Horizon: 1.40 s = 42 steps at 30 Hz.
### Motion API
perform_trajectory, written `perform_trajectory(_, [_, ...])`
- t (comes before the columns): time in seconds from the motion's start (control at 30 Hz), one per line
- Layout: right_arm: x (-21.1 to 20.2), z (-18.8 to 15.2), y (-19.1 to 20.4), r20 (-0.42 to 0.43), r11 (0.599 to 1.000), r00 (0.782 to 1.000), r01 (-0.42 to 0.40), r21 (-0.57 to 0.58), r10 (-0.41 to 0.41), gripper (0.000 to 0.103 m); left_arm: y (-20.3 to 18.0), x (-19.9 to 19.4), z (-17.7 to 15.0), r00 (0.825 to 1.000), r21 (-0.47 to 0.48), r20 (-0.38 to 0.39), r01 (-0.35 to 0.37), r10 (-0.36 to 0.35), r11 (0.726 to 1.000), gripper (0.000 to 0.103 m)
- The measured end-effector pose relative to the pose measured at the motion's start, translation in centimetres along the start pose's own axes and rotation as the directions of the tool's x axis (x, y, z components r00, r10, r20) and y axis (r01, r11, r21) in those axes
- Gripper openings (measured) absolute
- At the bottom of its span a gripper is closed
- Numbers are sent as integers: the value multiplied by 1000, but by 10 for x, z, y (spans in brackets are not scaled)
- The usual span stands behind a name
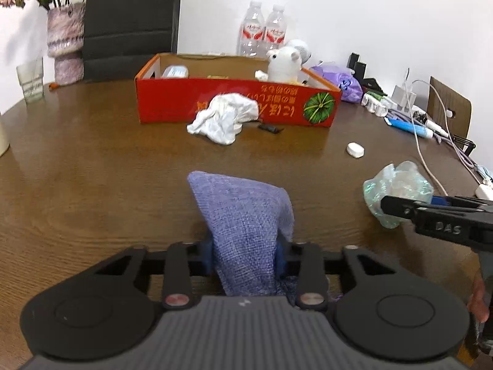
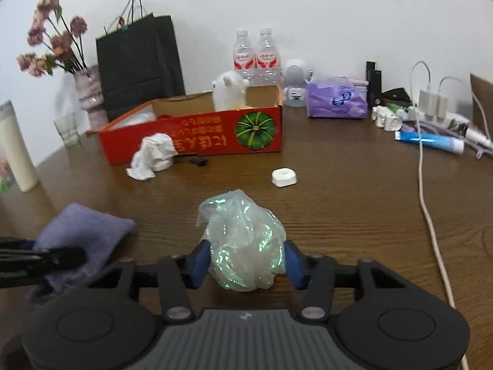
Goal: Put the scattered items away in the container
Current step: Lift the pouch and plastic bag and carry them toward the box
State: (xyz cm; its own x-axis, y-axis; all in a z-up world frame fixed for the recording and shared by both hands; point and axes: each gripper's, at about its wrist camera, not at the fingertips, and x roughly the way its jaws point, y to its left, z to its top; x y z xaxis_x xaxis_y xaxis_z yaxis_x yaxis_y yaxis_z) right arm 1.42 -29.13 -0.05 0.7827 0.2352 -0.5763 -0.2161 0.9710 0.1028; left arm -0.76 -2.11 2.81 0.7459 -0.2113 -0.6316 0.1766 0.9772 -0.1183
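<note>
My left gripper (image 1: pixel 245 254) is shut on a blue-purple woven cloth (image 1: pixel 243 215), which stands up between its blue pads above the brown table (image 1: pixel 92 169). To its right, my right gripper (image 2: pixel 246 262) is shut on a crumpled iridescent plastic bag (image 2: pixel 243 234). The red cardboard box (image 1: pixel 172 104) lies further back with a white plush toy (image 1: pixel 283 64) inside. In front of the box lie a crumpled white cloth (image 1: pixel 225 117), a small black item (image 1: pixel 271 128) and a small white case (image 1: pixel 355 149).
Behind the box stand two water bottles (image 2: pixel 255 55), a black paper bag (image 2: pixel 138 61), a vase of flowers (image 2: pixel 87 92) and a glass (image 2: pixel 67 129). At the right are a purple tissue pack (image 2: pixel 337 100), a blue tube (image 2: pixel 431 141), chargers and a white cable (image 2: pixel 428 209).
</note>
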Motion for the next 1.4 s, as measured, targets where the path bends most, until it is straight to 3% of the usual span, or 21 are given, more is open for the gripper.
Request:
perform_trajectory(0.17, [-12, -8, 15, 41, 1000, 999, -7, 0, 7, 41, -6, -14, -9, 999, -31, 39, -29, 30, 999, 25])
perform_trajectory(0.5, [-60, -29, 69, 138, 990, 983, -107, -88, 119, 41, -19, -63, -20, 990, -26, 136, -22, 25, 999, 25])
perform_trajectory(0.97, [-125, -58, 87, 220, 989, 971, -68, -130, 96, 41, -29, -115, -47, 974, -20, 227, 0, 5, 1000, 25])
perform_trajectory(1.2, [-130, -38, 81, 257, 991, 961, -75, -109, 101, 41, -29, -116, -23, 956, -14, 292, 2, 2, 1000, 25])
perform_trajectory(1.3, [-124, -16, 79, 286, 991, 954, -59, -123, 93, 41, -27, -108, 1, 948, 0, 318, 0, 0, 1000, 25])
perform_trajectory(1.4, [-108, 17, 72, 302, 991, 949, -58, -121, 93, 41, -18, -92, 41, 946, 3, 320, 44, -42, 999, 25])
